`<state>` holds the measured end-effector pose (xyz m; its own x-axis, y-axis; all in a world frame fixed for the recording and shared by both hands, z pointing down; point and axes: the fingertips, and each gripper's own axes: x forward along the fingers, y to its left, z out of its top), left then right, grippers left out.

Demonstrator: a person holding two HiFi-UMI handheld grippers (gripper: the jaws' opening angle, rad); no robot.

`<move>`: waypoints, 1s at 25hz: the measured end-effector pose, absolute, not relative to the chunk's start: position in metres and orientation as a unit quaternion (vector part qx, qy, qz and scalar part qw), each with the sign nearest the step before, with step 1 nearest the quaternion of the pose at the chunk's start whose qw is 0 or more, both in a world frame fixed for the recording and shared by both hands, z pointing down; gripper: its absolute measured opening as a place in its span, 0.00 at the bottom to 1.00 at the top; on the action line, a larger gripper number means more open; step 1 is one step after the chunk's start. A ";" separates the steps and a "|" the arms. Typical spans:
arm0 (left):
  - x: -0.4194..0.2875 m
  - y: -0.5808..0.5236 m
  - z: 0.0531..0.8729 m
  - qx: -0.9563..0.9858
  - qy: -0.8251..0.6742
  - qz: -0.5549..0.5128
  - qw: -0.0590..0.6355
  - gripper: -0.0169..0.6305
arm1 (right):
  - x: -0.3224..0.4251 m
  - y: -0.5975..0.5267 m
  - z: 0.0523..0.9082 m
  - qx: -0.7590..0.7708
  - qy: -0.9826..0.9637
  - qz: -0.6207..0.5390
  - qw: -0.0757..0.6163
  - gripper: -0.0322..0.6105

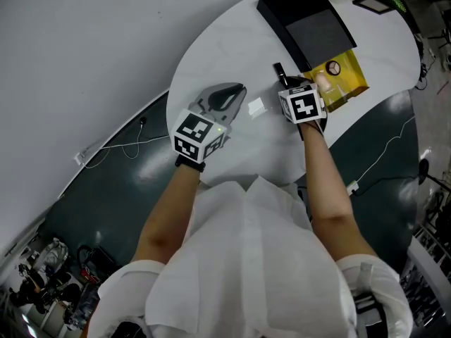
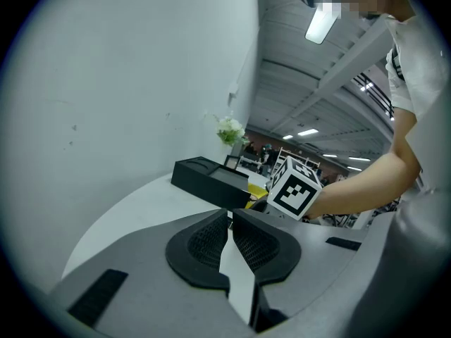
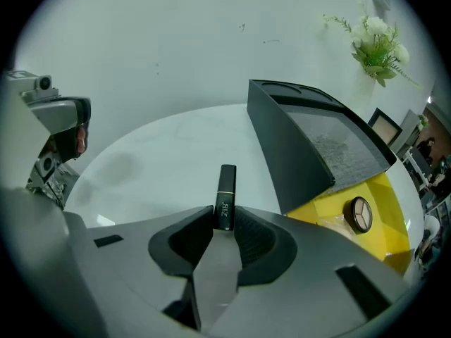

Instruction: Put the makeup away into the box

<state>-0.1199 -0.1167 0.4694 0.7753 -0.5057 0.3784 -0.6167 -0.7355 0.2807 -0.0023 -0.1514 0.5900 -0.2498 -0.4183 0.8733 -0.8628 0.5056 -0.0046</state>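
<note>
Gripping a lipstick tube beside the open box.
The lipstick (image 3: 225,196), a small black tube lying flat on the white table (image 3: 155,153) at frame centre, is judged light, rigid and smooth-sided, so likely to slip or roll; it is best held across its body, clear of the gold cap seam. The right gripper (image 3: 225,218) has its jaws clamped on the tube's near end. At right is the box (image 3: 303,146), its yellow interior holding a compact (image 3: 361,214). Only the right gripper view shows this contact; the head view hides it behind the marker cube (image 1: 303,108) but shows both grippers. The left gripper (image 2: 230,220), jaws closed on nothing, is legible only in its own view.
</note>
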 end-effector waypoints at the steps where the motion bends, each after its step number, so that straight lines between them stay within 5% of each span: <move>1: -0.119 -0.118 0.469 0.921 -0.306 0.139 0.198 0.07 | -0.002 -0.152 0.590 0.425 -0.750 0.251 0.440 0.20; 15: -0.085 -0.113 0.465 0.914 -0.327 0.135 0.197 0.07 | 0.003 -0.144 0.555 0.382 -0.790 0.219 0.427 0.19; 25: -0.022 -0.113 0.455 0.916 -0.332 0.121 0.191 0.07 | 0.072 -0.140 0.523 0.369 -0.801 0.211 0.422 0.19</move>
